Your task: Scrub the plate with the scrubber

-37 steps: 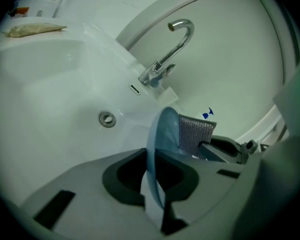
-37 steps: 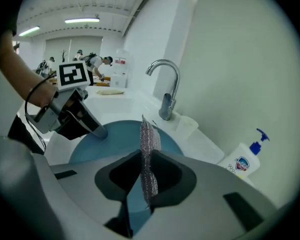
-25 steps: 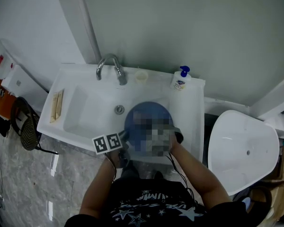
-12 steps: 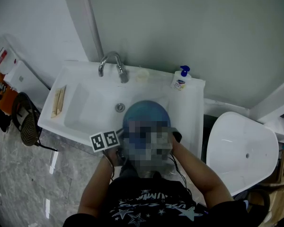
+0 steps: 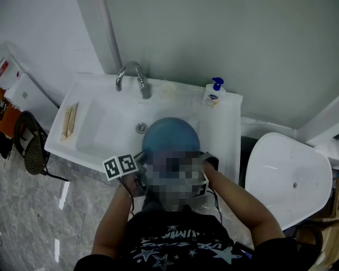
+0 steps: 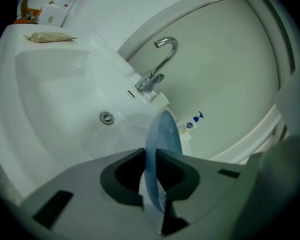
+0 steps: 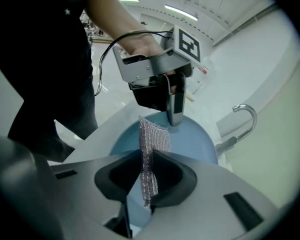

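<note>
Left hand-held gripper [image 6: 151, 156] pinches the near rim of a blue plate [image 6: 165, 134], its jaws pressed onto the rim from both sides. From that gripper's own view the plate is seen edge-on, running straight out from the jaws toward the faucet [image 6: 160, 66]. From the head view the plate shows as an almost full round disc over the right part of a white sink [image 5: 101, 129], just beside the drain [image 5: 141, 128].

Right hand-held gripper [image 7: 146, 156] is clamped on a scrubber [image 7: 152, 139], a silvery mesh sheet. The sheet stands edge-on between the jaws, its long axis running along them, its far end over the blue face of the plate. Whether it touches the plate cannot be told.

A black-and-white square pattern, no letters, shows on the marker cube [image 7: 187, 44] of the left hand-held gripper, gripped by a hand [image 7: 140, 46].

A soap bottle [image 5: 213, 93] with a blue pump stands on the sink's back right corner; its blue and white label is too small to read. A dark shirt [image 5: 181, 241] carries white stars and lettering that cannot be read.
</note>
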{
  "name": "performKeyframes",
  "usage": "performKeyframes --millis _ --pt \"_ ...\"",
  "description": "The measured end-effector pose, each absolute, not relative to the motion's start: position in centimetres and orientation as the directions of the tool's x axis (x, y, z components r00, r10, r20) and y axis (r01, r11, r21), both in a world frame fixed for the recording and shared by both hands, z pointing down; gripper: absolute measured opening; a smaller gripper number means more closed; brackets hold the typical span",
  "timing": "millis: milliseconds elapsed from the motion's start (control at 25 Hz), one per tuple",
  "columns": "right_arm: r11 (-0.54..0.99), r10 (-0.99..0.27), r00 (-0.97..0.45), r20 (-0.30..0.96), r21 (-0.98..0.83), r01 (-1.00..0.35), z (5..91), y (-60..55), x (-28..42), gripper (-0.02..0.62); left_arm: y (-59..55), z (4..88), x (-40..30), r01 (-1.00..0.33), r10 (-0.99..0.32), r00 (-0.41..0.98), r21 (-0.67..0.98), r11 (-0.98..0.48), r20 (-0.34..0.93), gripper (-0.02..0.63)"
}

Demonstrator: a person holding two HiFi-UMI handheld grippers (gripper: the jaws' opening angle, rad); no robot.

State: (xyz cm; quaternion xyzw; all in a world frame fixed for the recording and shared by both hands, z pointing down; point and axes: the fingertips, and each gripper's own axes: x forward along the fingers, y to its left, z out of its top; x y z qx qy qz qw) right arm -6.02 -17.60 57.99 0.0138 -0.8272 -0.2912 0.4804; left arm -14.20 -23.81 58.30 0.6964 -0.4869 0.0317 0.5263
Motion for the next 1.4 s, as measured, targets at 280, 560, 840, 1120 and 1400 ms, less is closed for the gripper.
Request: performKeyframes --millis 280,560,840,1120,1400 --pt "0.807 -0.228 -0.495 0.838 0.447 0.386 58.9 -15.2 -3.8 0.077 -23.8 58.6 -15.1 -0.690 -0.662 0.511 0.721 0.064 0.548 0.044" --pt "0.809 -0.239 -0.487 0.840 0.450 0.378 58.0 -15.6 -1.8 0.077 -23.4 59.0 -15.9 -0.692 -0.663 0.500 0.717 0.079 0.556 0.044" --pt "0.793 -0.450 -0.554 0.700 0.599 0.112 53.1 -22.2 -3.1 0.077 -22.7 59.2 -15.3 -0.703 -0.637 0.523 0.709 0.053 0.566 0.044" --pt "0.764 -0.558 -0.492 0.668 0.645 0.010 53.7 -26.1 -4.4 0.077 -22.2 58.0 -14.0 -0.686 -0.633 0.557 0.727 0.014 0.538 0.044" --pt "0.785 -0.557 -0.452 0.696 0.619 -0.015 55.4 -26.3 -4.8 0.077 -22.3 57.6 -14.0 -0.692 -0.623 0.568 0.721 -0.009 0.537 0.044"
